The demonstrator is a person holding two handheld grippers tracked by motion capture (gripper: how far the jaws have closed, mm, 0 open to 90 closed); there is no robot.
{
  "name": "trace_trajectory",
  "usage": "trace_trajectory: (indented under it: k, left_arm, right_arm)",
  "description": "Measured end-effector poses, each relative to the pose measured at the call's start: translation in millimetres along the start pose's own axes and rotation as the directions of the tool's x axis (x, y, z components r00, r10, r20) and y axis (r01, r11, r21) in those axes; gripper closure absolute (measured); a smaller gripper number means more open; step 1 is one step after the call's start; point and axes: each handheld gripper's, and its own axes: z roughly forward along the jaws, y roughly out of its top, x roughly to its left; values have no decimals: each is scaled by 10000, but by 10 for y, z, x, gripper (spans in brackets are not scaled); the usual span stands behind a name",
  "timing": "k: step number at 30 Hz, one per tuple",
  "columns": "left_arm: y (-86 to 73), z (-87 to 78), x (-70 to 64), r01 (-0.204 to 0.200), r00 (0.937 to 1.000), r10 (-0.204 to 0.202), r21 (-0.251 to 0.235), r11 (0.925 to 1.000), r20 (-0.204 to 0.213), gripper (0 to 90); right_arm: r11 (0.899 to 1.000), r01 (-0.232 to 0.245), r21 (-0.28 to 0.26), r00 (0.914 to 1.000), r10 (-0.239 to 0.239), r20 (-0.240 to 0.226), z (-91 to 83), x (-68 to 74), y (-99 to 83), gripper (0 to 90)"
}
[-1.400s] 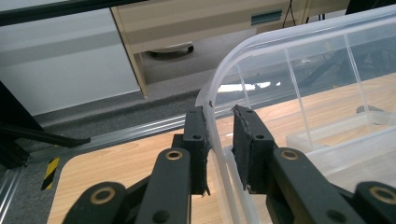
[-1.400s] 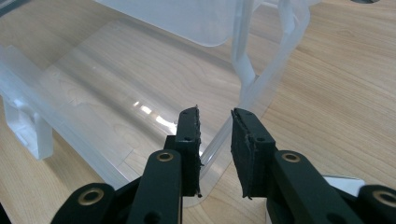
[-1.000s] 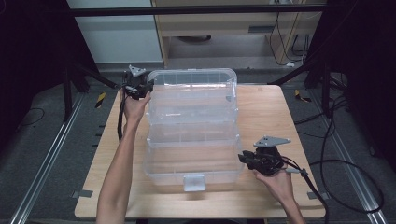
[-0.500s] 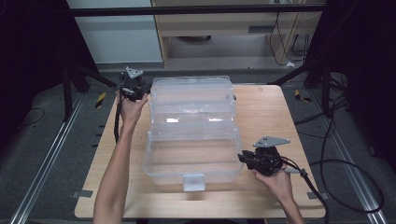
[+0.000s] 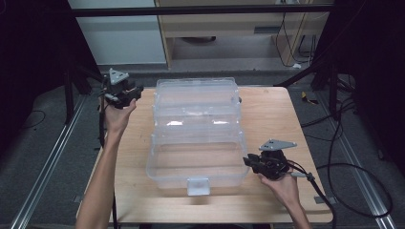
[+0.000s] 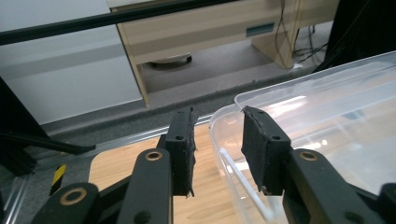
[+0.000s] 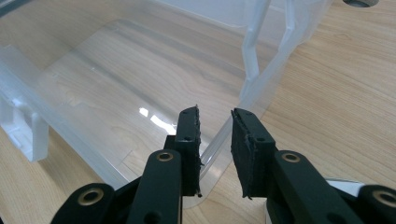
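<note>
Left fingers point(image 6: 183, 140): parted, a clear gap between the two black pads, nothing pinched; the far left corner rim of the box sits in line with that gap, whether touching cannot be told.
Right fingers point(image 7: 189, 140): parted as well, straddling the box's near right rim, which runs up between the pads; contact cannot be told.
Left gripper point(image 5: 125, 93): held up at the table's far left edge, just beside the raised lid corner.
Right gripper point(image 5: 252, 162): low at the box's near right corner, jaws pointing toward it.
Box point(image 5: 196, 143): clear plastic storage box in the middle of the table, lid open and leaning back toward the far side, white latch on the near wall.
Table point(image 5: 272, 114): light wooden top, bare around the box.
</note>
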Motion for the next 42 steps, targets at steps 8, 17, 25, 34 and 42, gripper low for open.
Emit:
trace_trajectory:
  k: [8, 17, 25, 34, 42]
  left_arm:
    - [-138, -465, -14, -133, 9998, 136, -190, 9997, 173, 587]
    - [-477, -778, -181, -167, 9983, 178, -189, 9997, 560, 552]
    - [-825, -853, -324, -113, 9965, 93, 238, 9997, 833, 527]
    - [-1085, -832, -339, 37, 9962, -108, 830, 9965, 861, 514]
    - [-1275, -872, -364, -20, 9943, -124, 1350, 9908, 1056, 495]
  right_arm:
    - [10000, -12, 16, 10000, 12, 21, -1, 3, 0, 728]
    - [10000, 2, 12, 10000, -2, 37, 0, 4, 1, 728]
    - [10000, -9, 6, 10000, 9, 49, -1, 7, 0, 729]
    - [10000, -22, 18, 10000, 22, 42, -2, 6, 1, 729]
    - [10000, -4, -1, 10000, 4, 52, -1, 7, 0, 728]
